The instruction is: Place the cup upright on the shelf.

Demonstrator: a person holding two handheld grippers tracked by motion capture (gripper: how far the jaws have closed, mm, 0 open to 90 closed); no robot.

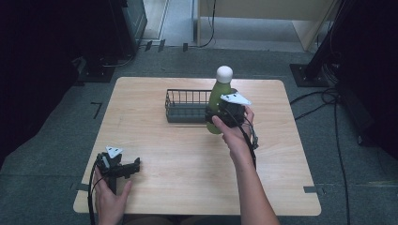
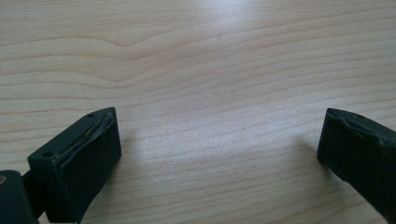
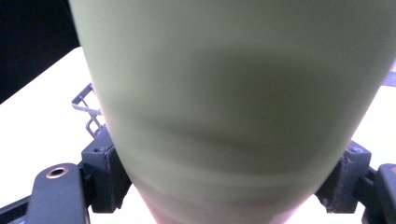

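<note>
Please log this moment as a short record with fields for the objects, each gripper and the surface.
surface: wooden table
bottle: green bottle with white cap, upright, just right of the basket
basket: dark wire basket, nothing visible inside
right gripper: right gripper, jaws closed on the bottle's lower body
left gripper: left gripper, near the table's front left corner, jaws apart, holding nothing

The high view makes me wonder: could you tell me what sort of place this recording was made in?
Probably a lab or recording workspace, not a home: a bare wooden table stands on grey carpet, cables trail across the floor, and dark stands or equipment ring the table.
</note>
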